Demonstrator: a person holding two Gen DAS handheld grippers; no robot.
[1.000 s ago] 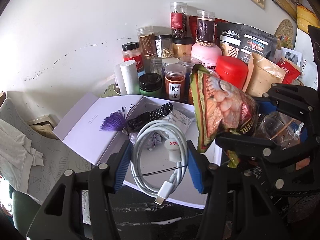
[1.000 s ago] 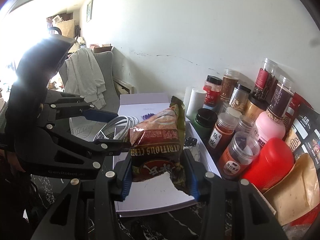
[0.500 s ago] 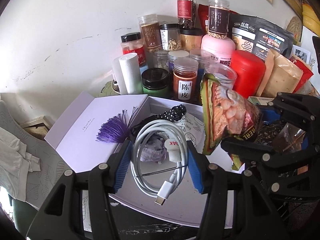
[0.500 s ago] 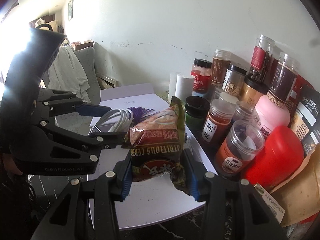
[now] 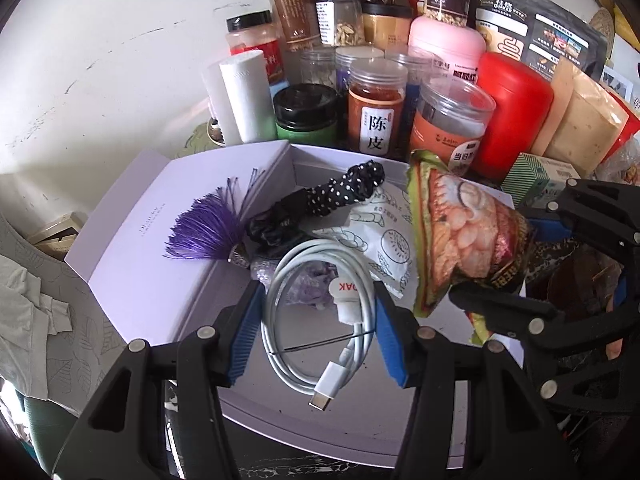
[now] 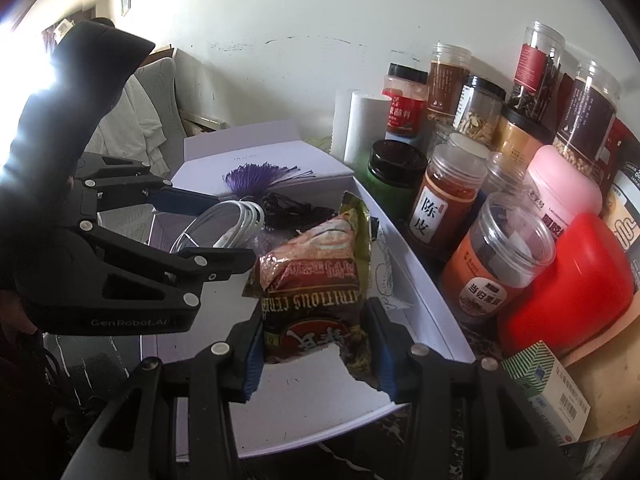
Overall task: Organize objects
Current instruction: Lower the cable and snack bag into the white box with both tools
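A coiled white charging cable (image 5: 320,320) is clamped in the left hand-held gripper (image 5: 316,332), and a crinkled red-and-green snack packet (image 6: 316,280) in the right hand-held gripper (image 6: 316,344); both are held above the open pale lilac cardboard box (image 5: 160,280).

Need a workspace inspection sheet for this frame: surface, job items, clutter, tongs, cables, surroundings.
Surface: dark marbled top, mostly covered.
Job items: open lilac box holding tassel, dotted band, white sachet.
Clutter: jars, red canister, pouches behind the box.
Tongs: left tongs shut on coiled cable; right tongs shut on snack bag, both over the box.
Cables: only the held one.
Surroundings: white wall, cloth-draped chair.
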